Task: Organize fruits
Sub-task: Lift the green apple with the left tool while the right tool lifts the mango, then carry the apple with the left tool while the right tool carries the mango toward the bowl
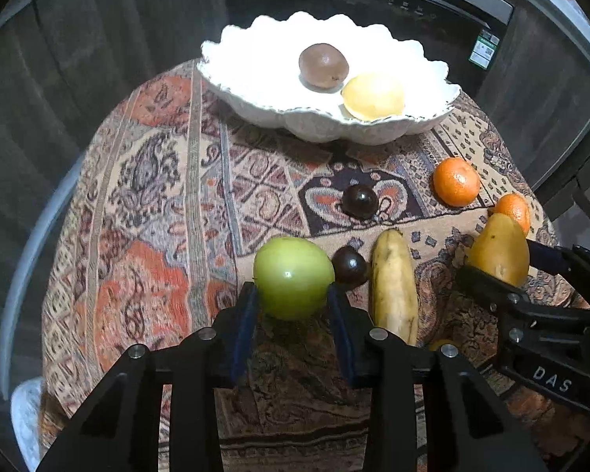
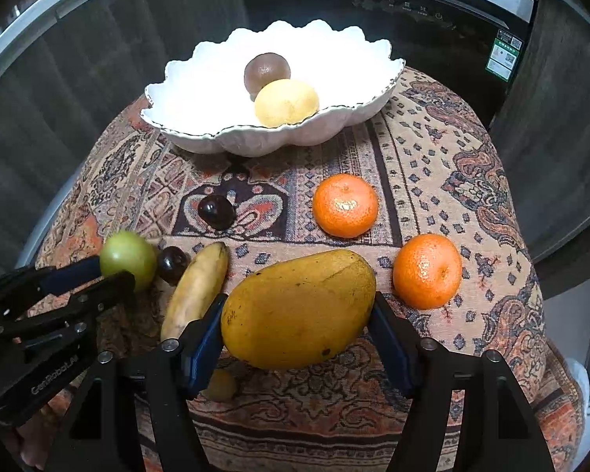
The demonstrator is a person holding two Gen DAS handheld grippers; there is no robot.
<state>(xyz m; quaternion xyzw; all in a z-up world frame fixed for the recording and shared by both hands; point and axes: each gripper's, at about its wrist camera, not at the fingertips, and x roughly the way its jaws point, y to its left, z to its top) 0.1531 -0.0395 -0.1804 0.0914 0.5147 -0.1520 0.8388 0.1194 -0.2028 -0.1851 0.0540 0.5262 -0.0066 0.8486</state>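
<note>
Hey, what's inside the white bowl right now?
The white bowl holds a brown round fruit and a yellow fruit touching it. The near rim hides the yellow fruit's underside; nothing else shows.

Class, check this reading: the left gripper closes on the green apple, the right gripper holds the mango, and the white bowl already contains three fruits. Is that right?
One error: the white bowl contains two fruits, not three: a brown round fruit and a yellow fruit, as the right wrist view shows. The left gripper on the green apple and the right gripper on the mango stand.
</note>
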